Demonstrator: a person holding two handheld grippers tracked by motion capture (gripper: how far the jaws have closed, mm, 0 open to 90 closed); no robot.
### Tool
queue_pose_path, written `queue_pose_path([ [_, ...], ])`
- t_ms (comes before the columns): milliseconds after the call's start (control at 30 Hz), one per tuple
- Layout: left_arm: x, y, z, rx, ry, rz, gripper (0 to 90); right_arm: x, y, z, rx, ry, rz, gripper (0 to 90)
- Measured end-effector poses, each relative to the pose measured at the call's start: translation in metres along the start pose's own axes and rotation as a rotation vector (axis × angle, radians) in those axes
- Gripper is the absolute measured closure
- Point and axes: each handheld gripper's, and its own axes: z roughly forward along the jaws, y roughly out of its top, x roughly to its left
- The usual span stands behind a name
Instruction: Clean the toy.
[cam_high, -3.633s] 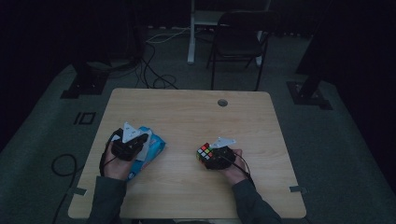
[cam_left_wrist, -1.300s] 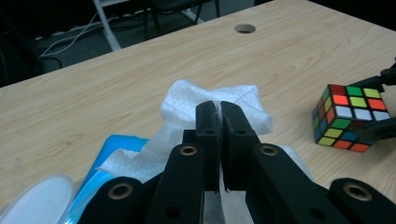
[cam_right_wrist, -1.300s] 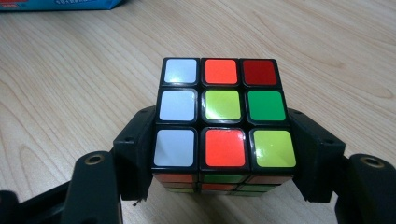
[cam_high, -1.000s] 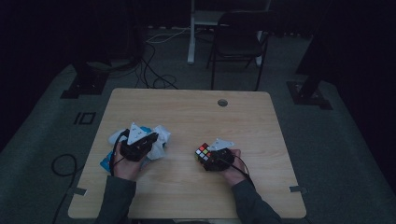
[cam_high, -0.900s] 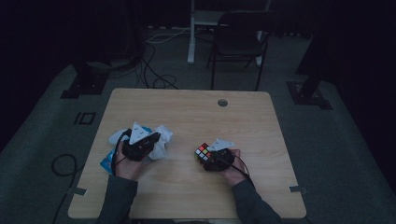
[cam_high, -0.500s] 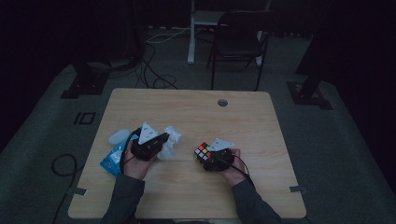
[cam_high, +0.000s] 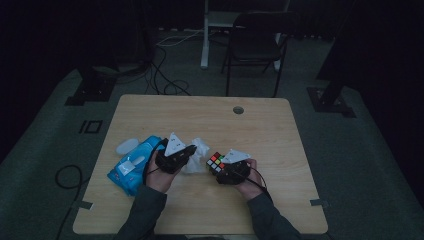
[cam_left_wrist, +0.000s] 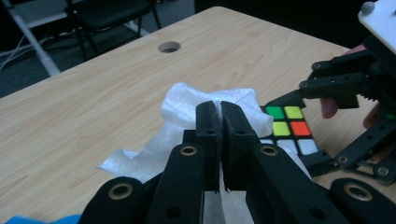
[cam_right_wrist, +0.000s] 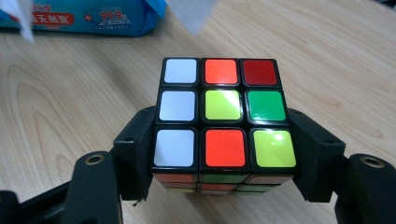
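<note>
Two grippers meet at lower centre of the high view: my right gripper (cam_high: 223, 169) clamps the puzzle cube (cam_right_wrist: 223, 116) steady on the table (cam_high: 280, 130), so my left gripper (cam_left_wrist: 218, 116), jaws pinched on a white wipe (cam_left_wrist: 187, 105), can reach it. Earlier, that wipe sat left, over the blue wipe pack (cam_high: 132, 167).

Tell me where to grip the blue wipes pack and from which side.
Grip the blue wipes pack across its narrow width, coming straight down from above. It lies flat on the table, long and soft, with its left side free; the left gripper sits close on its right.
</note>
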Motion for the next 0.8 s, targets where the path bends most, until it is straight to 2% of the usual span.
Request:
queue_pose_path([
  [133, -0.008, 0.004, 0.007, 0.000, -0.024, 0.021, 87.8, 0.004, 0.001, -0.002, -0.010, -0.002, -0.039, 33.9],
  [300, -0.018, 0.004, 0.016, 0.011, -0.050, 0.041, 87.8, 0.008, 0.003, -0.005, -0.025, 0.000, -0.061, 33.9],
  [533, -0.028, 0.000, 0.030, 0.033, -0.086, 0.045, 87.8, 0.011, 0.005, -0.007, -0.041, 0.005, -0.079, 33.9],
  [733, -0.036, 0.001, 0.040, 0.057, -0.110, 0.067, 87.5, 0.011, 0.005, -0.008, -0.044, 0.001, -0.086, 33.9],
  [800, -0.037, 0.000, 0.042, 0.062, -0.113, 0.071, 84.2, 0.011, 0.004, -0.008, -0.043, -0.002, -0.086, 33.9],
])
